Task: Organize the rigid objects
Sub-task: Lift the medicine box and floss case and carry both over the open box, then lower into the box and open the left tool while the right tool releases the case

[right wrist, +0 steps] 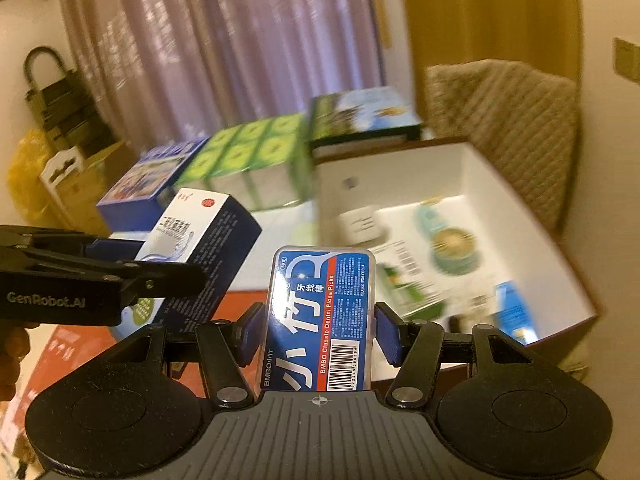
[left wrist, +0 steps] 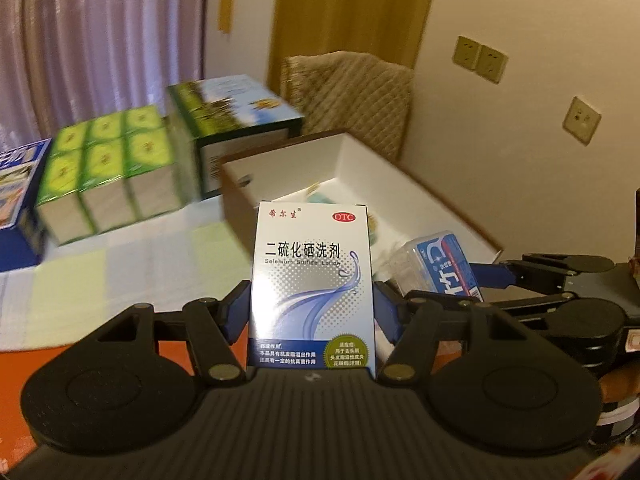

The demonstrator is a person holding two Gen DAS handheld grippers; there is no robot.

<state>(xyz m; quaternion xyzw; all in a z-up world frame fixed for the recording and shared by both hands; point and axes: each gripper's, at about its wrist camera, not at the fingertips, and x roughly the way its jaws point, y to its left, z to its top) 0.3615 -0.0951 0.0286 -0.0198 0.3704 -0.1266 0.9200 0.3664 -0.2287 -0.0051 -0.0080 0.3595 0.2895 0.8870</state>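
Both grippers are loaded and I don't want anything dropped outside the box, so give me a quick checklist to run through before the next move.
1. Left gripper clamped on the selenium sulfide lotion box: ok, pads press both sides.
2. Right gripper clamped on the dental floss picks case: ok, held upright.
3. Open white box ahead of both grippers: ok.
4. Free space inside the open white box: ok, bare floor near its far wall, though packets already lie inside.
5. The two held items apart from each other: ok, a gap shows in the right wrist view.
6. Held items over the box opening: cannot tell, wrist views don't show this.
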